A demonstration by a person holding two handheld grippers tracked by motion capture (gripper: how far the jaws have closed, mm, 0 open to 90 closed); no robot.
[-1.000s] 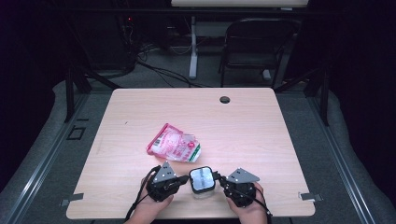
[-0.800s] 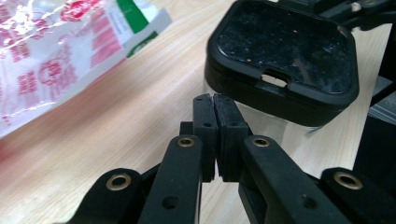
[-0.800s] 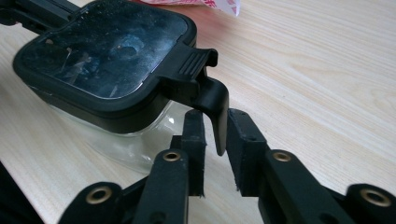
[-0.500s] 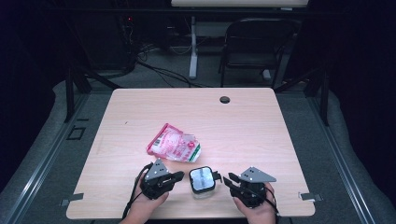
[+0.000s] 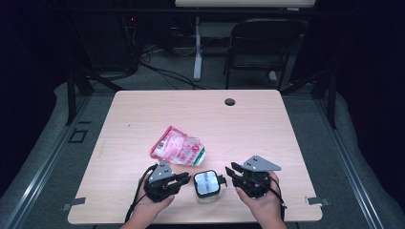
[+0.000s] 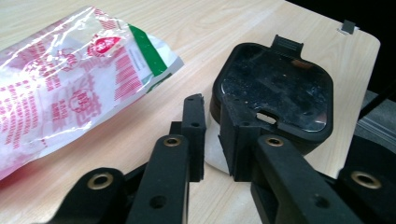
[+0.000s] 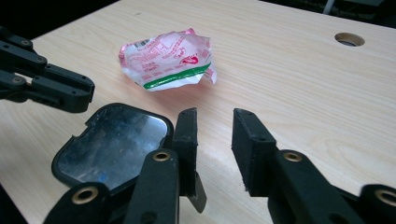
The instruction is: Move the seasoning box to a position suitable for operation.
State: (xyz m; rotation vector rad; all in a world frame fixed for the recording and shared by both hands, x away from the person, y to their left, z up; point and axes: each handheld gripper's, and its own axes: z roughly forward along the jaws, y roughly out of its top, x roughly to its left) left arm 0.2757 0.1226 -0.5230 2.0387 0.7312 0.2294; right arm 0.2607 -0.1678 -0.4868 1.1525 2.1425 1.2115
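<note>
Item: black-lidded container point(image 5: 206, 184), on the surface point(image 5: 267, 129) between left gripper point(image 5: 179, 179) and right gripper point(image 5: 230, 172); both just opening, nothing clamped; judged released; pink packet point(image 5: 178, 148) just beyond left gripper calls next for a grasp.

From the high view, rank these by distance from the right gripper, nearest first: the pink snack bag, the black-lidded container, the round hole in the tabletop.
1. Black-lidded container: just left of the right gripper, between the two grippers.
2. Pink snack bag: farther left and up the table, near its middle.
3. Round hole: by the table's far edge.
</note>
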